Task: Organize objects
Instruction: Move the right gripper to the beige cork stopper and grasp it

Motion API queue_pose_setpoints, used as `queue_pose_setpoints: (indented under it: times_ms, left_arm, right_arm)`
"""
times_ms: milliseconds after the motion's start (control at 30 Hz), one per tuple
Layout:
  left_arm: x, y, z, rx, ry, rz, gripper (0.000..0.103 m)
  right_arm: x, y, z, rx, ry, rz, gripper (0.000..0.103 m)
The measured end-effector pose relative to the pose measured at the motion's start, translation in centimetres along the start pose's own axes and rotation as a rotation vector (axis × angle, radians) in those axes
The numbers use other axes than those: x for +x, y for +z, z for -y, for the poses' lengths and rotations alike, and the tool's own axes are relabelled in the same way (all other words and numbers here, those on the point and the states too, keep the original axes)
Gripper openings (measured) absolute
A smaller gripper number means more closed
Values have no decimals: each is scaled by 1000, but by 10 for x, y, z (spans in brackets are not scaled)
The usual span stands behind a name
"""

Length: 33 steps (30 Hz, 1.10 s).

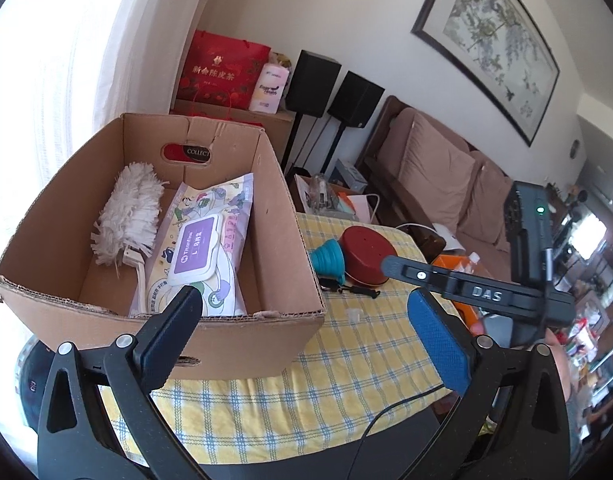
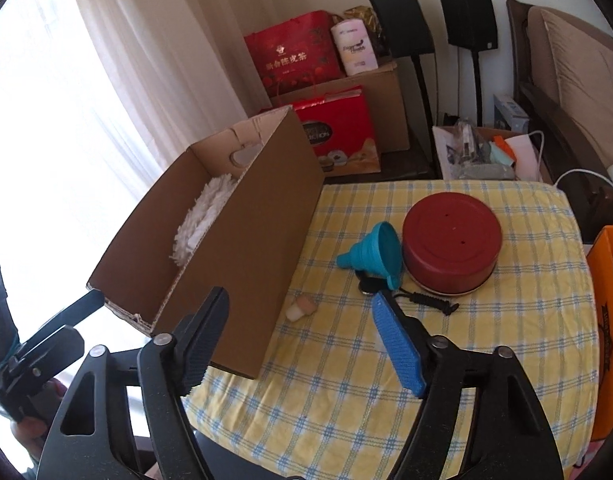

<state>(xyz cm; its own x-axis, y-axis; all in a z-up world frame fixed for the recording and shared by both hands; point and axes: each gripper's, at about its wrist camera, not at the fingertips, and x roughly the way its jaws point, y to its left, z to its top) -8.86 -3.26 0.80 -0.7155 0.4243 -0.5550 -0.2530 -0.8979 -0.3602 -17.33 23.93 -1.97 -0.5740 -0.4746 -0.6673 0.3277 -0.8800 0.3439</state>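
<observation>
An open cardboard box stands on the left of the yellow checked tablecloth. Inside lie a white duster and a wet-wipes pack. To its right sit a teal collapsible funnel, an upturned red bowl, a black cord and a small white-and-tan stopper. My left gripper is open and empty at the box's near wall. My right gripper is open and empty above the stopper; it shows in the left wrist view.
Behind the table are red gift bags, a cardboard carton, two black speakers on stands, and a side table with clutter. A brown sofa stands at the right. An orange box is beside the table's right edge.
</observation>
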Motion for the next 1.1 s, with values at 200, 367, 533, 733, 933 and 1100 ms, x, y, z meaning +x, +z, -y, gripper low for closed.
queue_pose_setpoints:
  times_ms: [200,367,533,733,933,1100]
  left_arm:
    - [-3,3,-7,-19,19,6,103]
    - [-2,5,-10,-27,27,7,103]
    - [5,7,-14,-34,26,-4,103]
    - [9,8,-17,-39,23,-10,103]
    - [12,10,-21,-49,19,-12,103]
    - [14,9,-21,-54,14,-20,103]
  right_arm:
    - [39,-1,8,26,48,-79,54]
    - [76,-2,9,25,61,-147,43]
    - [113,-4,7,18,48,-204,35]
    - [138,-8,7,17,47,-236,31]
    - [149,-10,4,-22,21,-241,31]
    - [157,-13,5,-44,-1,-254,28]
